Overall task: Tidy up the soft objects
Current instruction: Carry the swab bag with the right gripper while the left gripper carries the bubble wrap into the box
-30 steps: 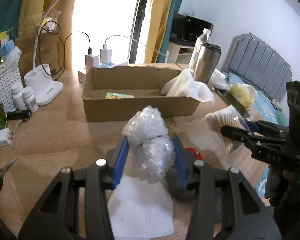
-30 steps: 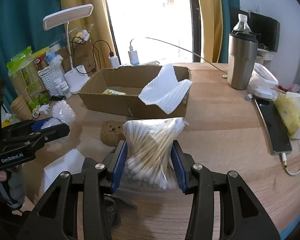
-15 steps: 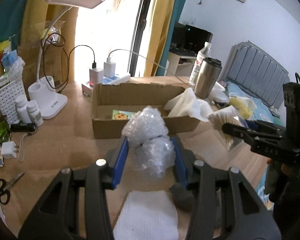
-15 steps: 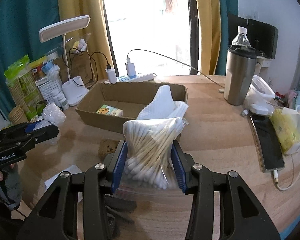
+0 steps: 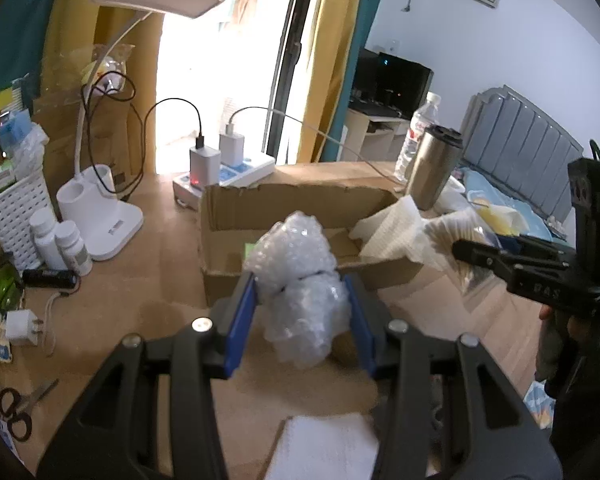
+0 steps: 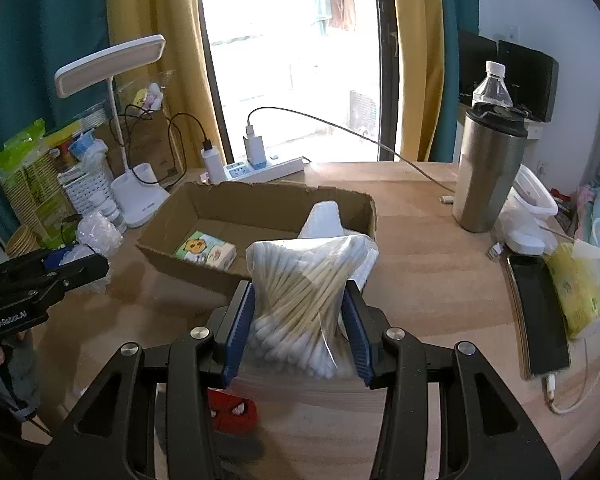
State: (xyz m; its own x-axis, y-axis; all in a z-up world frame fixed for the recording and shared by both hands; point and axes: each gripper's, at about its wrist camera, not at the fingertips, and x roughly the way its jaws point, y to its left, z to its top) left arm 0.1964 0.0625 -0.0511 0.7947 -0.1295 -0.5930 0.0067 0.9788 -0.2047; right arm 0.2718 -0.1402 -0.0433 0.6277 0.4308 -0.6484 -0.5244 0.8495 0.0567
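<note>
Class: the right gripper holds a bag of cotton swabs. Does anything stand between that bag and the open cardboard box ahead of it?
Partly. A white paper towel drapes over the box's near right corner, right behind the bag. The box's left part stays open.

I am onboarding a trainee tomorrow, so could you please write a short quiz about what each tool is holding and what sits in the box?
1. True or false: the left tool is shut on a wad of bubble wrap.
2. Multiple choice: the right tool holds A) a sponge, B) a bag of cotton swabs, C) a phone.
3. Fill in: the small printed tissue pack lies inside the ____.

Key: 1 true. 2 B. 3 cardboard box.
</note>
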